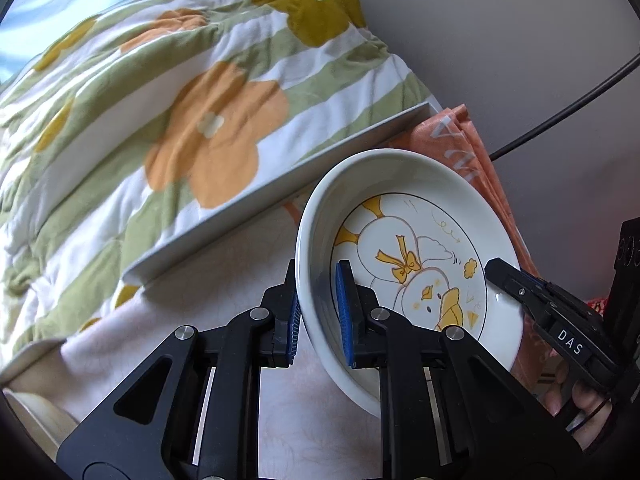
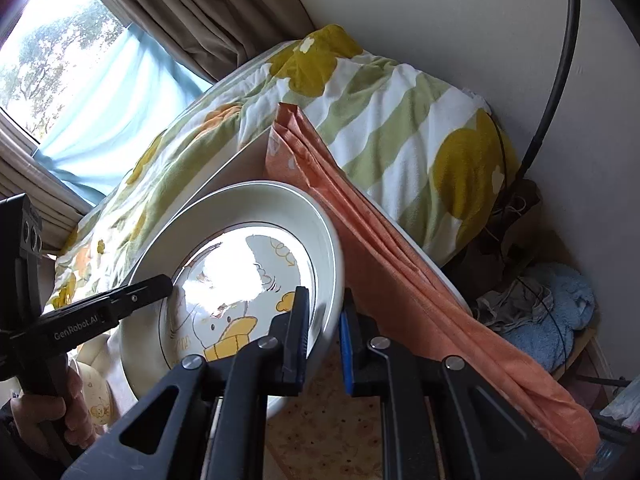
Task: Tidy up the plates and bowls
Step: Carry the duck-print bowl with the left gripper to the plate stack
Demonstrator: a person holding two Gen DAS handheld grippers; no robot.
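Note:
A white deep plate with a yellow duck drawing [image 1: 404,256] is held tilted above the table. My left gripper [image 1: 318,312] is shut on its left rim, one blue pad inside and one outside. My right gripper [image 2: 324,344] straddles the plate's right rim [image 2: 328,280]; the inner finger touches the rim, and a small gap shows at the outer blue pad. In the left wrist view the right gripper [image 1: 500,276] reaches the plate's right edge. In the right wrist view the left gripper [image 2: 160,284] lies on the plate's left side. A cream bowl [image 2: 94,396] sits low at the left.
An orange tablecloth [image 2: 400,264] hangs over the table edge behind the plate. A white tray edge [image 1: 280,184] and a flowered quilt [image 1: 160,120] lie beyond. A patterned table mat [image 1: 180,360] is below. A black cable [image 2: 560,80] runs along the wall.

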